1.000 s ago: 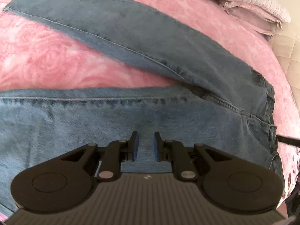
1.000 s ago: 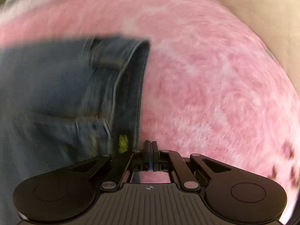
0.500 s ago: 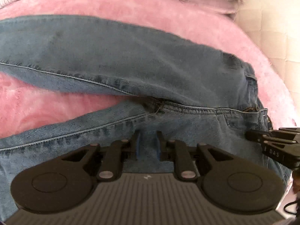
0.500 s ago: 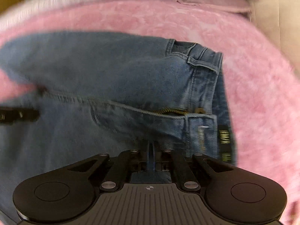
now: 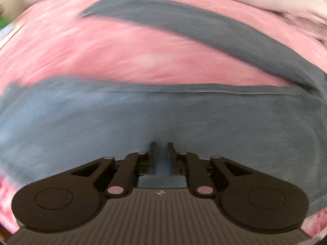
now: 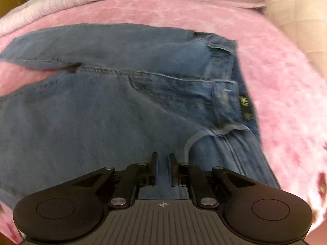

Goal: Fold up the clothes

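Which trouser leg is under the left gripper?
The near leg, filling the lower frame below the left gripper, whose jaws are closing. The far leg slants off across the pink blanket.

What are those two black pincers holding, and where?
Nothing firmly yet. The left gripper is closing, a pucker of the jeans leg between its jaws; the right gripper is opening by the pocket, gripping nothing.

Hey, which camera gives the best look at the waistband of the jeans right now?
The right wrist view. There the jeans' waistband shows fairly sharp, with belt loops and a dark label at the right end of the jeans. The left wrist view is motion-blurred and shows only the two legs spread on the pink blanket; no waistband is visible.
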`<state>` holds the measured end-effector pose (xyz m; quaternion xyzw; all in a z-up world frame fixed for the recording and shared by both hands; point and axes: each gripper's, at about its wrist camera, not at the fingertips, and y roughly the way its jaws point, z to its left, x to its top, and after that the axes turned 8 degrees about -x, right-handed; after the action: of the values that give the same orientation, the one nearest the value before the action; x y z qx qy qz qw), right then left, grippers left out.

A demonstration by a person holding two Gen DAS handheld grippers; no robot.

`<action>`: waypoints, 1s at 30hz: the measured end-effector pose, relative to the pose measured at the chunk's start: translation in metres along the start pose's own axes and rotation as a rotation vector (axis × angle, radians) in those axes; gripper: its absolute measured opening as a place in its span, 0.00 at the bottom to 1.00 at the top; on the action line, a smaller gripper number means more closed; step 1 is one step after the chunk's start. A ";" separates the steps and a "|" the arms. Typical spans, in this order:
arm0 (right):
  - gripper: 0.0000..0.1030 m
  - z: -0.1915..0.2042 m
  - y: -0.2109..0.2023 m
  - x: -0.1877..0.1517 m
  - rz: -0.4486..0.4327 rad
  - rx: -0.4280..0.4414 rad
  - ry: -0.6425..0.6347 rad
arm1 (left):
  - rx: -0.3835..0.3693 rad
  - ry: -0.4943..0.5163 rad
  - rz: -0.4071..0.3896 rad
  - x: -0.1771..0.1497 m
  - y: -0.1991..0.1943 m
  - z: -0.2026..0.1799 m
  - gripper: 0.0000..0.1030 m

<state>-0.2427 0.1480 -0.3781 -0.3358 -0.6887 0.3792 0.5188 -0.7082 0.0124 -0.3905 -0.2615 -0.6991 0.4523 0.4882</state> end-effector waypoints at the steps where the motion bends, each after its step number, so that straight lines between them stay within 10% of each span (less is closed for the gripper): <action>1: 0.07 -0.005 -0.002 -0.003 0.035 -0.016 0.029 | 0.042 -0.027 0.010 0.000 -0.007 0.015 0.03; 4: 0.11 -0.017 -0.012 -0.013 0.122 -0.056 0.115 | 0.168 -0.116 0.051 -0.007 -0.025 0.052 0.04; 10: 0.13 0.008 -0.036 -0.022 0.089 0.035 0.191 | 0.079 -0.095 0.042 -0.021 -0.043 0.024 0.17; 20: 0.14 0.017 -0.043 -0.044 0.252 0.014 0.157 | 0.015 -0.095 0.251 -0.053 -0.057 -0.027 0.19; 30: 0.14 0.001 -0.146 -0.036 0.136 0.209 0.157 | -0.035 -0.058 0.183 -0.045 -0.150 -0.105 0.26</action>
<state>-0.2451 0.0463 -0.2675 -0.3543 -0.5785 0.4557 0.5763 -0.5825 -0.0523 -0.2654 -0.3195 -0.6940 0.4900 0.4198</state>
